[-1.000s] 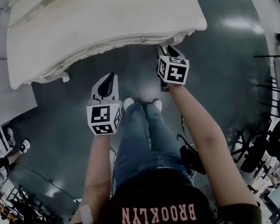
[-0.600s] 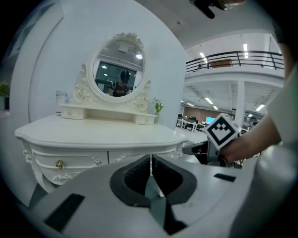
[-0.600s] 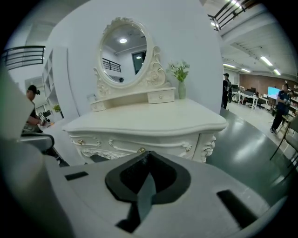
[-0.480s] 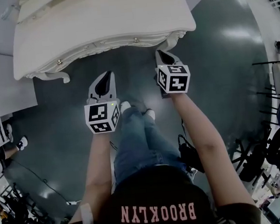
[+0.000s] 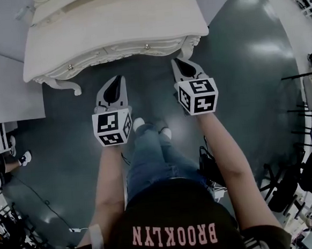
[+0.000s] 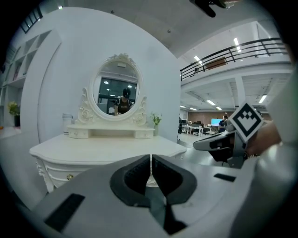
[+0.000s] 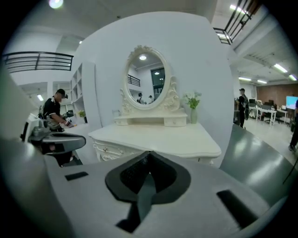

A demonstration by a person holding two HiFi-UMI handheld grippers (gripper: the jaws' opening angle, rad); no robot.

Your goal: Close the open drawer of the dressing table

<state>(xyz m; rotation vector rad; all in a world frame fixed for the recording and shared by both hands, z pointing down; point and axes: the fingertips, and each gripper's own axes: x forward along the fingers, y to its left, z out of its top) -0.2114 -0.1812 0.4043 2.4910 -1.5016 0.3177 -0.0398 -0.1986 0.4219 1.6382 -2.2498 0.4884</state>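
The white dressing table (image 5: 110, 23) stands ahead of me, with its oval mirror (image 6: 116, 93) on top. Its carved drawer front (image 5: 113, 54) looks flush with the table, and the small knobs (image 5: 147, 46) show along it. My left gripper (image 5: 116, 79) is shut and empty, held in the air short of the table's front. To the right, my right gripper (image 5: 177, 62) is also shut on nothing, near the table's right front leg but apart from it. In the gripper views, the left gripper's (image 6: 150, 158) jaws meet with nothing between them, and so do the right gripper's (image 7: 149, 155).
A vase with a plant (image 7: 193, 109) stands on the tabletop. My legs and shoes (image 5: 151, 128) are just behind the grippers. A white unit (image 5: 8, 90) stands at the left and office chairs (image 5: 305, 174) at the right. A cable (image 5: 50, 210) lies on the dark floor.
Both grippers have risen and drawn back from the table's front edge. The right gripper's jaws, spread beside the table before, are now together. The table looks farther away.
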